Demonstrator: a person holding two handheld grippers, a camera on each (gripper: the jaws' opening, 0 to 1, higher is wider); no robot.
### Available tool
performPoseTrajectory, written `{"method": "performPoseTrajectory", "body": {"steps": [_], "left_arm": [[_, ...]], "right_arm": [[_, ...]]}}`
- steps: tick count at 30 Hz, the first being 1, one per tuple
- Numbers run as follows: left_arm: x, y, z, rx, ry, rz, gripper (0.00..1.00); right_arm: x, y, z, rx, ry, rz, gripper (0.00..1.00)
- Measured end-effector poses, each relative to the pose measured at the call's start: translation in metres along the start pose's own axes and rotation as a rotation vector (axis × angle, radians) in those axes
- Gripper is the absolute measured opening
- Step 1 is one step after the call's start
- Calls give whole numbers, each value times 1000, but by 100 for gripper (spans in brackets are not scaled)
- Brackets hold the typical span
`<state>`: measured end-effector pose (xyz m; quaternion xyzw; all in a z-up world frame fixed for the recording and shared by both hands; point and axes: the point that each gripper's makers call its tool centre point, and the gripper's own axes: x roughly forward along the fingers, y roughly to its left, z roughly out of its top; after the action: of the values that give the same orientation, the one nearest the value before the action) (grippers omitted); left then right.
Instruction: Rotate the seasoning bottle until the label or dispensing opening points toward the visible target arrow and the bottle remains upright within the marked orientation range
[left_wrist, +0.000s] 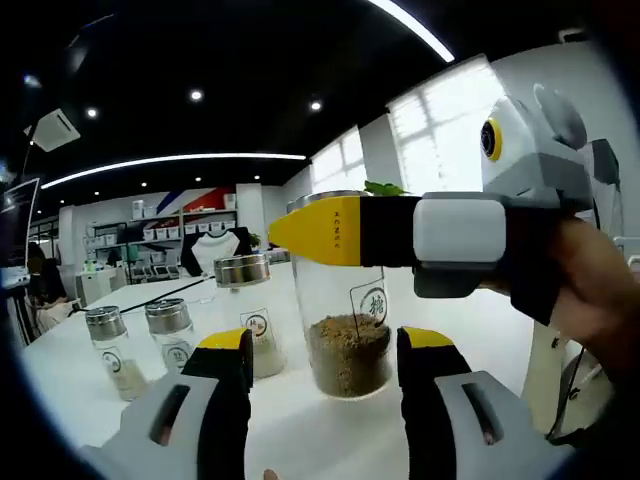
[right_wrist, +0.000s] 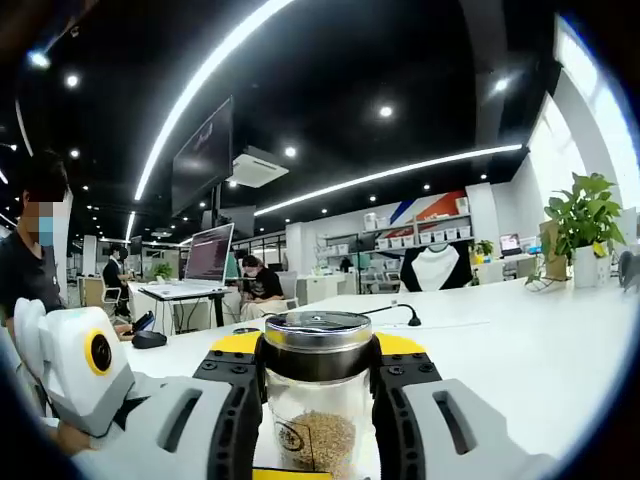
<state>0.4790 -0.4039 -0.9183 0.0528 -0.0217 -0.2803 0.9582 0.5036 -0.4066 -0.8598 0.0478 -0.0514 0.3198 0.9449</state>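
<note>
Jaws: right gripper (right_wrist: 317, 375) clamps seasoning bottle (right_wrist: 317, 400) neck; left gripper (left_wrist: 325, 370) wide, level.

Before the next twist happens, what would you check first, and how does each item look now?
1. Right tool clamped around the big jar below its lid: ok.
2. Big jar upright on the table: ok.
3. Left tool open: ok.
4. Label aimed at the target arrow: cannot tell.
5. Small jars upright, off to one side: ok.
</note>
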Motion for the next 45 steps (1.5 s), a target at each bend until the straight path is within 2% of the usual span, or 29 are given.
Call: {"method": "performPoseTrajectory", "body": {"steps": [7, 9, 16, 19, 21, 23, 29, 32, 37, 40, 45], "left_arm": [[-5, 5, -2, 21, 16, 9, 63], [-4, 1, -5, 65, 40, -28, 64], [-10, -3, -5, 31, 32, -56, 68], [-10, 3, -5, 27, 32, -51, 68], [-14, 5, -5, 14, 42, -57, 68], [-19, 7, 1, -22, 23, -56, 67], [-26, 16, 8, -7, 14, -28, 67], [-27, 21, 3, -11, 21, -24, 61], [-28, 25, -7, -23, 53, -12, 65], [-28, 27, -9, -39, 57, -5, 69], [-30, 32, -11, -35, 66, 7, 69]], "right_arm": [[9, -37, 1, -21, -11, -103, 39], [11, -44, -1, -21, -7, -122, 39], [21, -66, -12, -40, 14, -172, 39], [24, -75, -15, -31, 25, -190, 39], [26, -77, -14, -33, 28, -188, 39], [30, -80, -15, -21, 34, -187, 39], [42, -87, -11, -61, 26, -209, 39], [46, -91, -10, -70, 22, -219, 39], [49, -99, -16, -85, 31, -245, 39], [53, -103, -21, -91, 37, -245, 39], [56, -106, -23, -109, 43, -243, 39]]}}
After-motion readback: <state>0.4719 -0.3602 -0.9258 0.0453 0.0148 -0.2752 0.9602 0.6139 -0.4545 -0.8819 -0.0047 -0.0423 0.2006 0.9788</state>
